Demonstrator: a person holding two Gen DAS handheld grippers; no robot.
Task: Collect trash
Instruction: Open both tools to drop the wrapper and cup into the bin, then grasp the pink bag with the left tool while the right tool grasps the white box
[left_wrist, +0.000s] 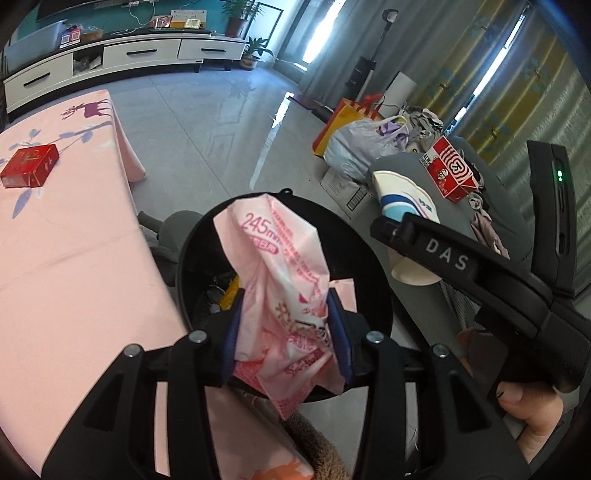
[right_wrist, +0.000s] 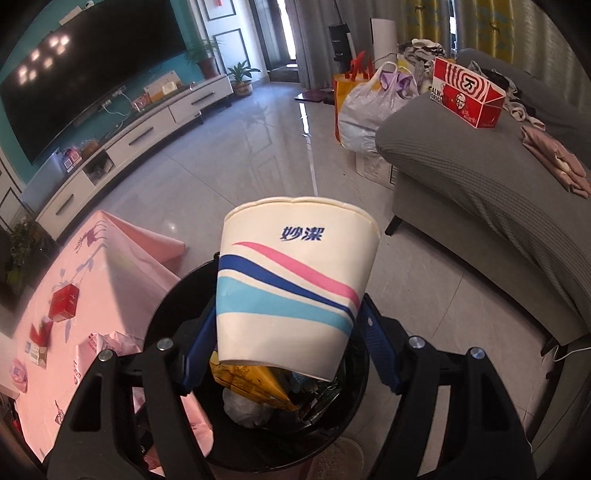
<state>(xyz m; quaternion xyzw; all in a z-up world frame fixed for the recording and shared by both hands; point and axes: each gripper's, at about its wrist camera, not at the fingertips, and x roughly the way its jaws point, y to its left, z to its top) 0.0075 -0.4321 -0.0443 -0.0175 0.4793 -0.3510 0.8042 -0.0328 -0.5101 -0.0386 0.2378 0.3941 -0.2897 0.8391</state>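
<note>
Two pieces of trash hang directly above the black bin (right_wrist: 177, 291), the left gripper (left_wrist: 282, 332) with jaws pinching a crumpled pink wrapper (left_wrist: 284, 266), the right gripper (right_wrist: 288, 339) with jaws clamping a paper cup (right_wrist: 295, 280), so release likely means straight down.

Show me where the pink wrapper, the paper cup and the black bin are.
pink wrapper (left_wrist: 284, 258): left wrist view, printed middle.
paper cup (right_wrist: 295, 288): right wrist view, striped side.
black bin (right_wrist: 166, 306): right wrist view, left rim.
</note>
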